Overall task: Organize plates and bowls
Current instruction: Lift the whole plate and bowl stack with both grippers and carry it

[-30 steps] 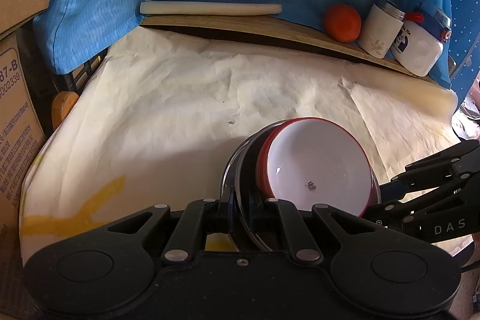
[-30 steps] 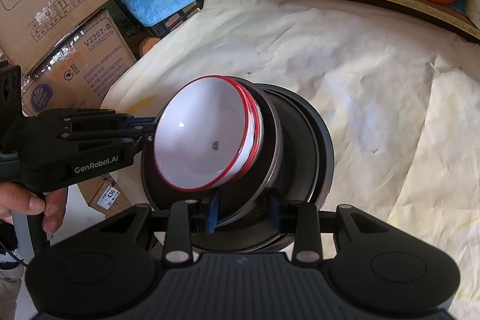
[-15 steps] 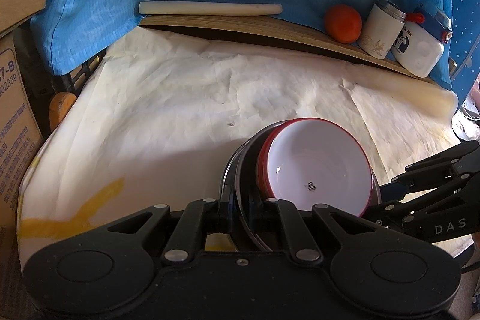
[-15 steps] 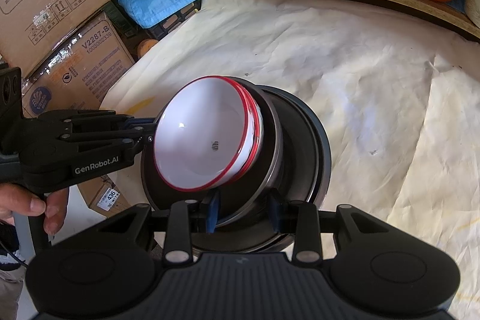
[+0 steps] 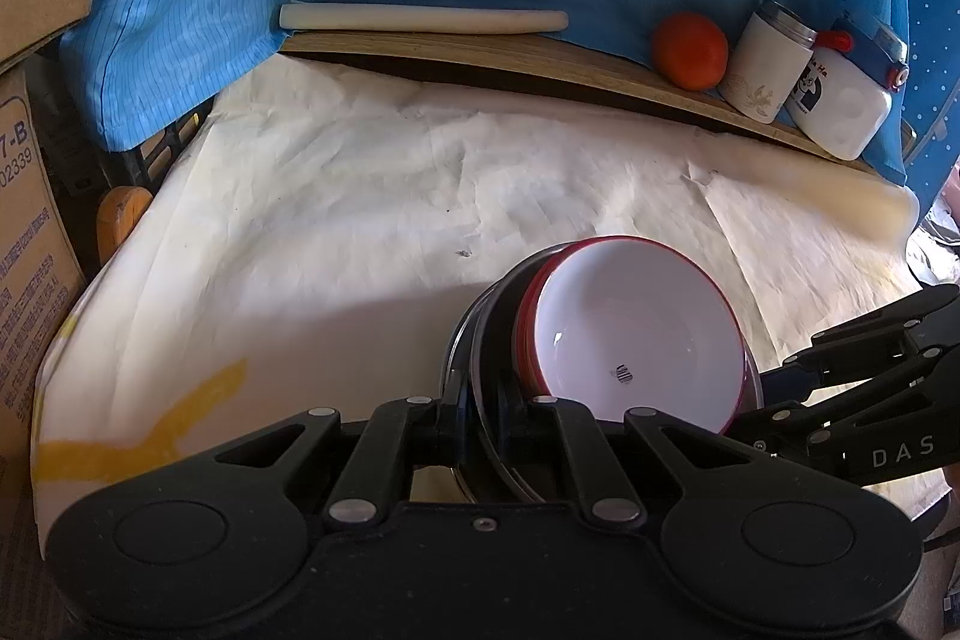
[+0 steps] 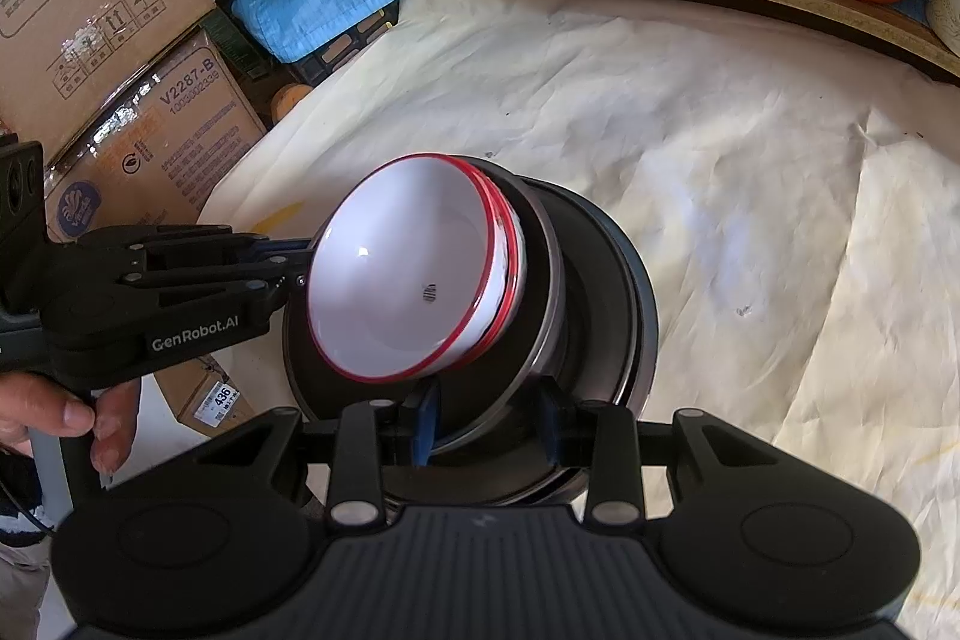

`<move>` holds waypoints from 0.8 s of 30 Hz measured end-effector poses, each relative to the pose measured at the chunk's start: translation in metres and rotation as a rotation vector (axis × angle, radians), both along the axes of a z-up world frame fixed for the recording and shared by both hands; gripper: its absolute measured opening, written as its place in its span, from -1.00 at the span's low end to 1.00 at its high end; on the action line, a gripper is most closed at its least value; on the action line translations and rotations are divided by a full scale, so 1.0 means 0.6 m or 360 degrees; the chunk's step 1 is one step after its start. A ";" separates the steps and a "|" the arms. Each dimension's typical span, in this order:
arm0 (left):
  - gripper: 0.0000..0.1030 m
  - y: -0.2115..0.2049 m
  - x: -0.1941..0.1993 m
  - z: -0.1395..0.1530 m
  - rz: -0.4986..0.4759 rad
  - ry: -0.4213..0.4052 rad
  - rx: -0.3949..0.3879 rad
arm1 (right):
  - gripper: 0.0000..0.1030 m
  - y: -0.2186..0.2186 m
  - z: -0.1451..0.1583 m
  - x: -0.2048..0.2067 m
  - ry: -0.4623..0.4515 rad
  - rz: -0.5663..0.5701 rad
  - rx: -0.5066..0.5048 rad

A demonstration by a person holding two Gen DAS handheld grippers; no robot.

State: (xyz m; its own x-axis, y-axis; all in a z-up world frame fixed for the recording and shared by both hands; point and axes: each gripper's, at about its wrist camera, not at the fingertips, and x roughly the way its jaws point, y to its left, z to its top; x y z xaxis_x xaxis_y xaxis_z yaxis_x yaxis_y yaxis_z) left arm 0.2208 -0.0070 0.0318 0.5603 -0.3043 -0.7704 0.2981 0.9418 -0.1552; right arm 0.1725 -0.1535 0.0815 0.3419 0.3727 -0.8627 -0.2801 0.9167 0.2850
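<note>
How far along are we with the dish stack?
Done: the red-rimmed white bowls are nested inside the dark round plates, forming one stack. In hand: the left gripper and right gripper are each clamped on the plates' rim at opposite sides, the stack tilted over the cream paper-covered table. Left: setting it down and letting go.

Matte black linkage fingers (image 6: 429,421), silver rivets, white "GenRobot.AI" lettering; bare-skinned hand (image 6: 57,415).

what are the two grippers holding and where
Both grip the stack of dark plates with the red-rimmed bowls by its rim: left gripper, right gripper, at different spots.
</note>
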 end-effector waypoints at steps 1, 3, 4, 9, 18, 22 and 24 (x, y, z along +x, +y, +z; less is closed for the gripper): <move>-0.85 0.001 0.000 0.000 0.0000 0.0000 0.0001 | -0.26 0.000 0.000 0.000 0.0001 0.0000 0.0001; -0.85 0.000 -0.001 0.000 -0.0001 0.0000 0.0000 | -0.26 -0.001 -0.001 0.000 0.0002 -0.0001 0.0003; -0.85 0.001 -0.001 0.000 -0.0002 0.0000 -0.0001 | -0.26 -0.001 -0.001 0.000 0.0002 0.0000 0.0003; -0.85 0.001 0.002 -0.001 0.0004 0.0002 -0.0008 | -0.26 -0.001 -0.001 0.000 -0.0002 -0.0001 0.0002; -0.83 0.001 0.003 -0.002 0.0018 -0.0015 -0.0023 | -0.25 -0.004 -0.002 -0.002 -0.0030 -0.0002 0.0001; -0.83 0.001 0.000 -0.002 0.0025 -0.0026 -0.0025 | -0.24 -0.002 -0.002 -0.004 -0.0051 0.0000 -0.0008; -0.82 0.001 -0.001 -0.002 0.0025 -0.0032 -0.0022 | -0.22 -0.002 -0.002 -0.006 -0.0063 0.0002 -0.0015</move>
State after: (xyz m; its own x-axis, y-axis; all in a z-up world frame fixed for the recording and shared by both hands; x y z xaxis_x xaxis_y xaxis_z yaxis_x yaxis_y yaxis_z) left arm 0.2202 -0.0066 0.0304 0.5805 -0.3060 -0.7546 0.2865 0.9442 -0.1625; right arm 0.1691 -0.1548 0.0804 0.3755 0.3648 -0.8520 -0.2923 0.9190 0.2647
